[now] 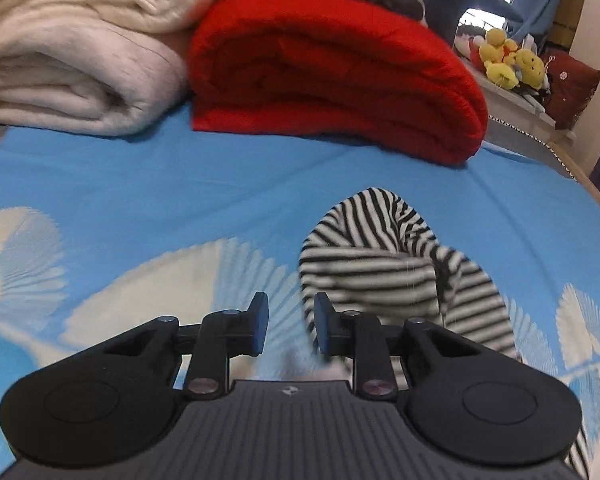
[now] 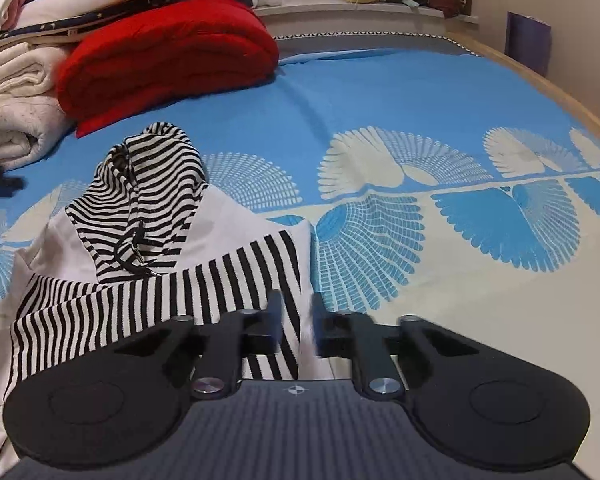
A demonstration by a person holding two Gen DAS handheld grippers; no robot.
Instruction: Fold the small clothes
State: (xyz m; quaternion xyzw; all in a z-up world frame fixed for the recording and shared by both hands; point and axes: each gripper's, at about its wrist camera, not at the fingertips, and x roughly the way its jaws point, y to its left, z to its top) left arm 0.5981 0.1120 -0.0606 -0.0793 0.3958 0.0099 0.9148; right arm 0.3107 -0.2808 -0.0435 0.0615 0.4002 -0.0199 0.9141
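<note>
Apparently both narrow, the left gripper (image 1: 288,326) empty beside the hoodie (image 2: 152,216) on the bed (image 2: 380,92), the right gripper (image 2: 296,326) straddling its hem, risk a one-sided, skewed fold.

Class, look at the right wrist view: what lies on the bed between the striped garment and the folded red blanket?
Nothing: in the right wrist view only bare blue bedsheet separates the striped garment from the red blanket.
</note>
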